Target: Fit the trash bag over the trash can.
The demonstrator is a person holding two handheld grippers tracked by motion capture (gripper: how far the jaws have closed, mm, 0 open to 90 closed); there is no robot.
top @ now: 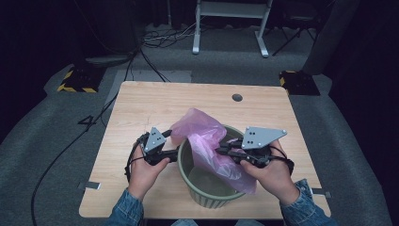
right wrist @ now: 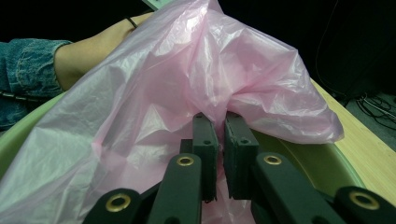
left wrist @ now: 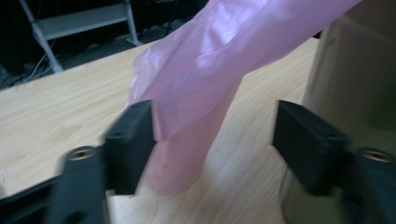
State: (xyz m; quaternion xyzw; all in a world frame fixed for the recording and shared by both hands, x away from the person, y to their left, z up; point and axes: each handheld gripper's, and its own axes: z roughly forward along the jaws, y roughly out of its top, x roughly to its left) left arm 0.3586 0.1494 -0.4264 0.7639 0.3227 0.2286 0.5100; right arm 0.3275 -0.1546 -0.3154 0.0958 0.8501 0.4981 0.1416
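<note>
On our right gripper the two black jaws stand almost together, clamped on a fold of the thin, crinkled pink plastic bag; we judge that this pinch holds one edge of the bag steady over the bin while the other hand works; on our left gripper the jaws stand apart, with a hanging strip of the same pink film between them; it brushes the left-hand jaw while the other jaw stands clear of it, so nothing is gripped there yet; that view is blurred, and we read it as a reach for a second edge.

Outward from the jaws, the bag drapes across the round, ribbed, olive-green plastic waste bin, part of it sunk inside the mouth and part bunched over the far rim toward the left gripper; the bin stands near the front edge of the pale wooden table, between our two hands, the right gripper over its mouth; the work in hand, as we judge it, is lining the bin, and the bag is not yet spread round the rim.

Counted: two grippers, one bag, one bin, one table; two denim sleeves enter from below.
</note>
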